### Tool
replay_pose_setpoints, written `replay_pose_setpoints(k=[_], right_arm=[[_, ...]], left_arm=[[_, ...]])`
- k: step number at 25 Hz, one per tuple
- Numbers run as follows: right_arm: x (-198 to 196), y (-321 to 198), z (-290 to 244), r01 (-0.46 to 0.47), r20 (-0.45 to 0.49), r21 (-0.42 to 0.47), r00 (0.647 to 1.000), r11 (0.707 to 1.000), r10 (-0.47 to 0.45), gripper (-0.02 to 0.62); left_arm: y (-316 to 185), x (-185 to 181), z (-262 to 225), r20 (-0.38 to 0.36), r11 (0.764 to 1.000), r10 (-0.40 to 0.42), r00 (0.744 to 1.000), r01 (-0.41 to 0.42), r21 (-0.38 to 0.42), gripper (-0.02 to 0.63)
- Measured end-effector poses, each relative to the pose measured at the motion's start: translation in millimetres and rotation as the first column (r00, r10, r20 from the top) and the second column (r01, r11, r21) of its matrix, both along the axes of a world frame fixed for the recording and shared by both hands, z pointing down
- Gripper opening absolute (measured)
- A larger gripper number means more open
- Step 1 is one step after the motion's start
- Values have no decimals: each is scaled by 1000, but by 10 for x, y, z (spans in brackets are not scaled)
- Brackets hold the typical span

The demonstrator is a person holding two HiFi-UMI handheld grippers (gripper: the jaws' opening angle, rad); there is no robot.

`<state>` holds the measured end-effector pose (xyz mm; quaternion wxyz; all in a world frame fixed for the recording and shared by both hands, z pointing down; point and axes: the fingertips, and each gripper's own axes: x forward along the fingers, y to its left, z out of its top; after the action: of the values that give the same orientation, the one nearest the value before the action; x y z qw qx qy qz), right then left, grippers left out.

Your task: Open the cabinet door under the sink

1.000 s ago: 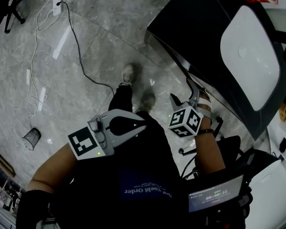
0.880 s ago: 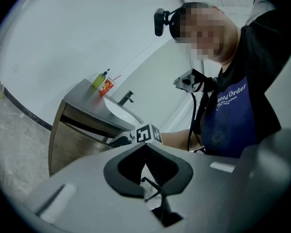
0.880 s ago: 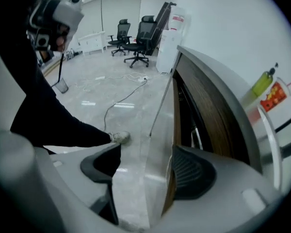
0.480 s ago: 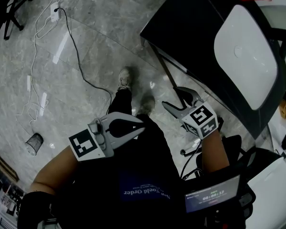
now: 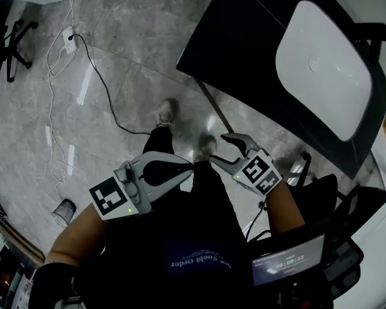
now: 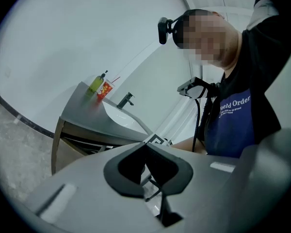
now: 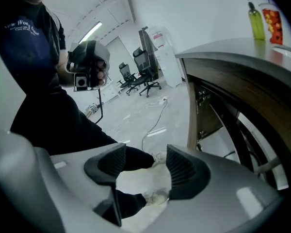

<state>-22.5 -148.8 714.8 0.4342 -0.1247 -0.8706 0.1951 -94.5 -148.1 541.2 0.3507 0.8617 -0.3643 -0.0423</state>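
Head view: the door stands out below the near corner of the counter, already open I think, with the right gripper near its edge. Left gripper view: the left gripper is closed and empty. Right gripper view: the jaws are apart, have just been closing a little, with nothing between them; I judge I only need to withdraw.

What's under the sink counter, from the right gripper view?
Below the counter, a wooden panel carrying a metal fitting, with dark tubes beside it. The space behind them is shadowed and covered by the counter, so any contents can't be seen.
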Motion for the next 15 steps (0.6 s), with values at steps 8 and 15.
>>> replay_pose_setpoints(k=[8,15], right_arm=[[-117,-19,62,-153,-81,31,985,988,155,265],[-213,-27,117,-276,-99,103,953,956,286,232]], left_arm=[[-177,-448,-62,-6,978,209,978,-209,4,0],[-243,-596,-59,-8,920,391,920,-391,-7,0]])
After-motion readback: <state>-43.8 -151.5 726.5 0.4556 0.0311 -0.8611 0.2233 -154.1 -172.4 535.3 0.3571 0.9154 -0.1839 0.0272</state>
